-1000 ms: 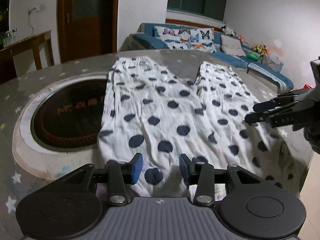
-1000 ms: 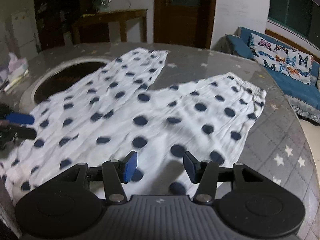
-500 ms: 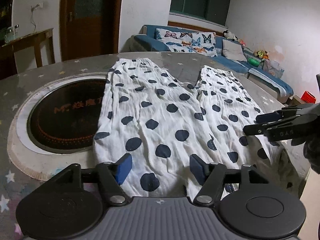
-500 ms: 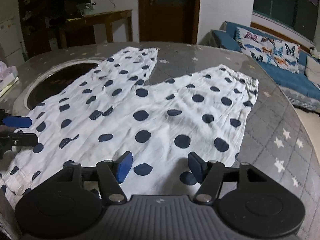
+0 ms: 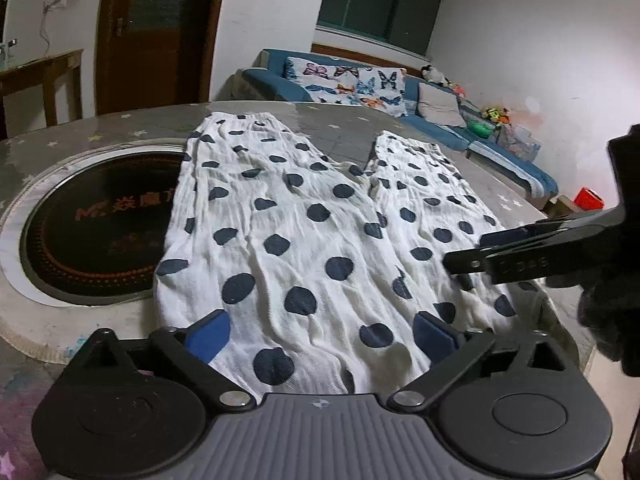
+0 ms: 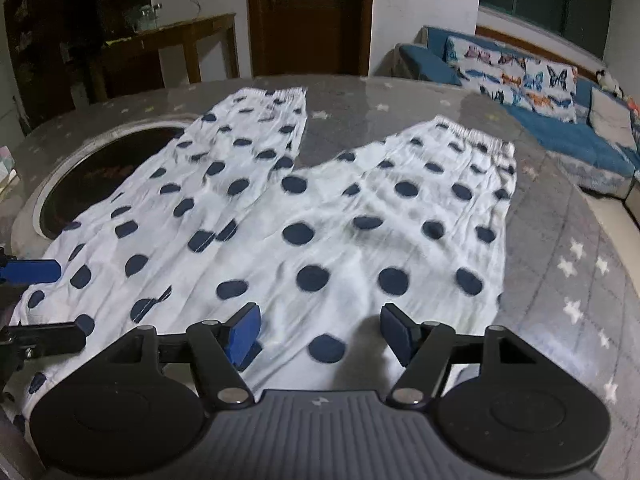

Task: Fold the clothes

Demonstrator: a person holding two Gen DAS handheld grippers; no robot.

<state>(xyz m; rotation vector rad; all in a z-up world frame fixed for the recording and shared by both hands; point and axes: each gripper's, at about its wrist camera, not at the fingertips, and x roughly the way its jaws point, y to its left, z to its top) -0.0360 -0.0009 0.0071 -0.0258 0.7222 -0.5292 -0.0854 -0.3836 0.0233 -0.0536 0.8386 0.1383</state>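
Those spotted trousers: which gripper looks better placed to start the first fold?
Probably the left. The left gripper hangs open over the polka-dot trousers' near end, above the leg beside the dark round inset. The right gripper, also open, hangs above the other leg.

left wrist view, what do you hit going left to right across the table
round black inset → left trouser leg of the polka-dot trousers → strip of bare table between the legs at the far end → right trouser leg → right gripper reaching in from the right
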